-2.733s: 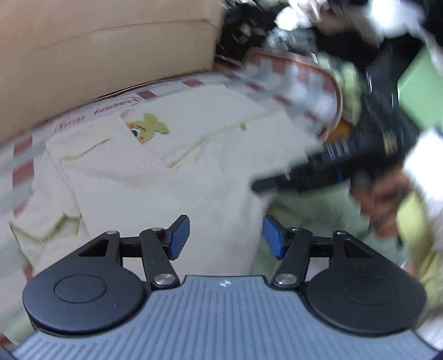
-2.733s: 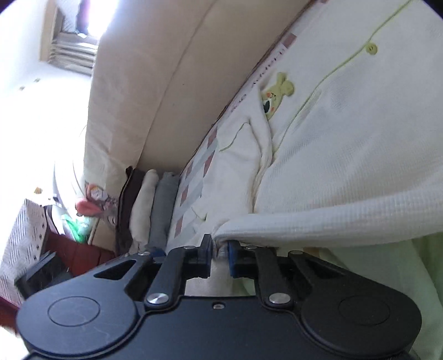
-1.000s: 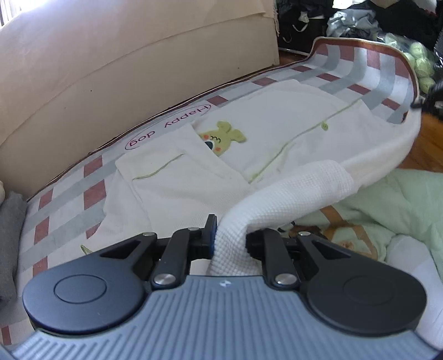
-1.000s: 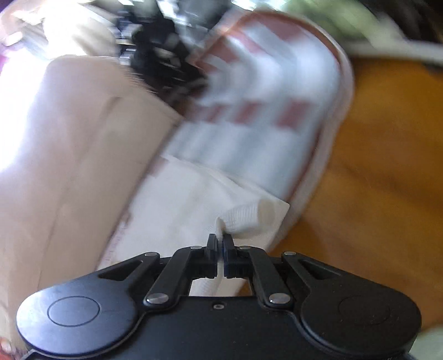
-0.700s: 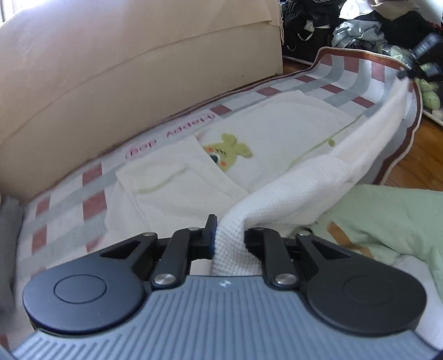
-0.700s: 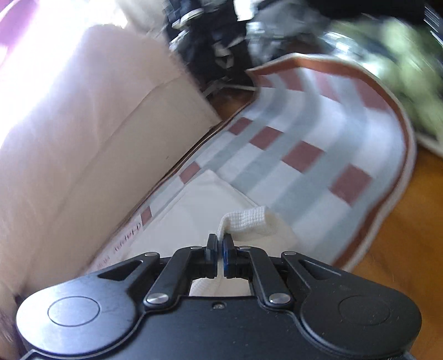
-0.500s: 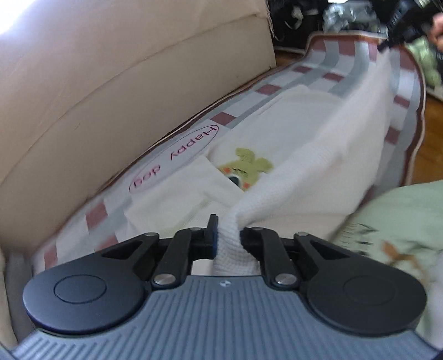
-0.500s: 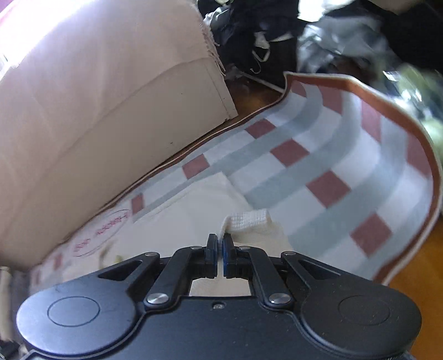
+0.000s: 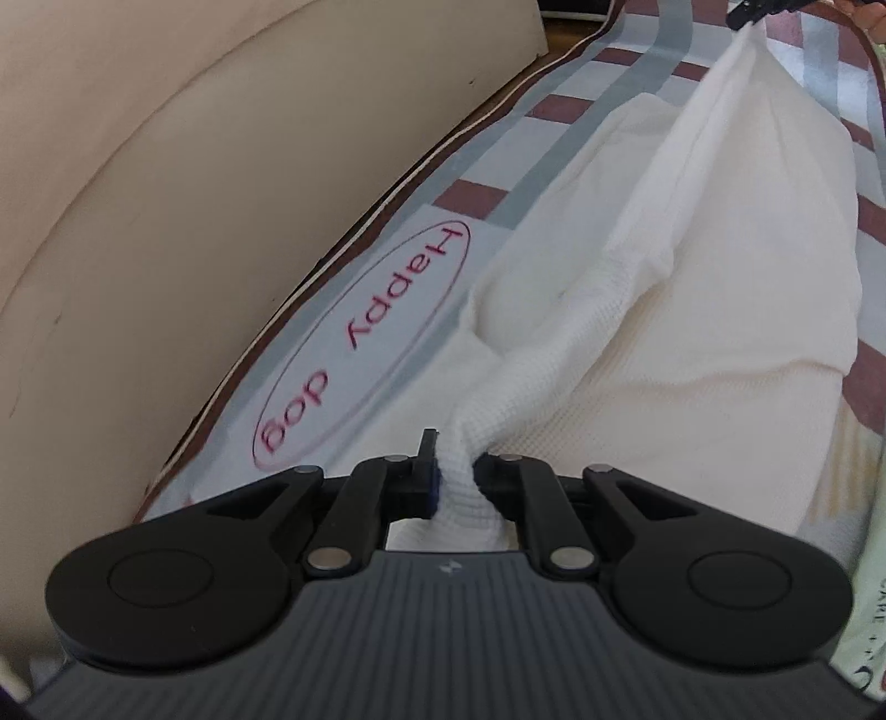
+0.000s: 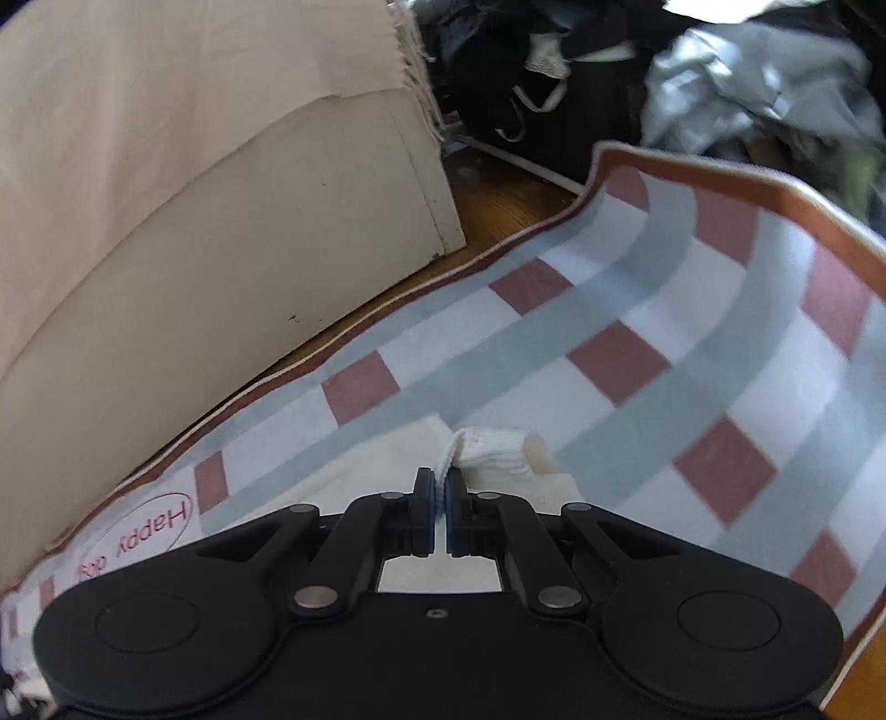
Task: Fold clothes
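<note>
A cream waffle-knit garment (image 9: 709,288) lies on a checked mat (image 9: 398,266) printed "Happy dog". My left gripper (image 9: 455,476) is shut on a bunched corner of the garment's edge, low over the mat near the print. That edge stretches up and away to the top right, where the black tip of my right gripper (image 9: 758,8) holds its other end. In the right wrist view my right gripper (image 10: 440,498) is shut on a ribbed hem corner of the garment (image 10: 498,457) above the mat (image 10: 637,343). The folded-over layer hides the garment's front.
A beige sofa base (image 10: 194,221) runs along the mat's far side. Dark bags and a heap of grey clothes (image 10: 747,88) lie beyond the mat's end on a wooden floor (image 10: 498,194). Pale green fabric (image 9: 869,609) shows at the right edge in the left wrist view.
Both grippers have carried the garment's near edge up and over toward the sofa side, covering the animal patch. The left gripper now sits close over the "Happy dog" print.
</note>
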